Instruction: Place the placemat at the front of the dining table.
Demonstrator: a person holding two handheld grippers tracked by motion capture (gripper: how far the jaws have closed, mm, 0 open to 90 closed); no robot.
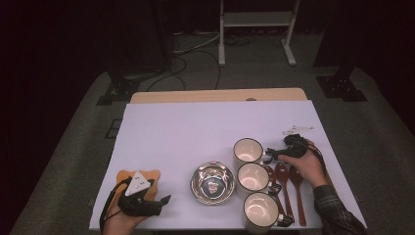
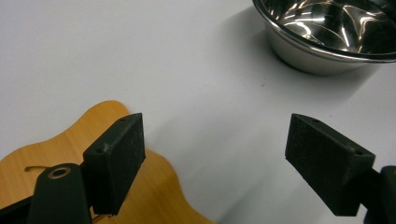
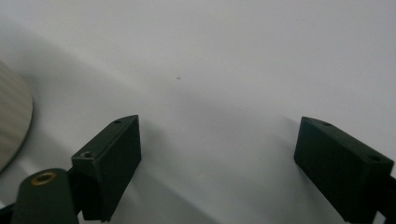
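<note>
My left gripper lies low at the table's front left, held in a hand, over the right edge of a wooden board. In the left gripper view its jaws stand open with nothing between them. One pad hangs above the board, and the steel bowl sits ahead at the upper right. My right gripper points left at the farthest of three white mugs. Its jaws are open over bare white tabletop, with a pale curved edge at the left.
A steel bowl stands mid-front. Two more mugs line up toward the front edge. Three wooden spoons lie beside them under the right forearm. A white cover spreads over the table; beyond it are stands and cables on the floor.
</note>
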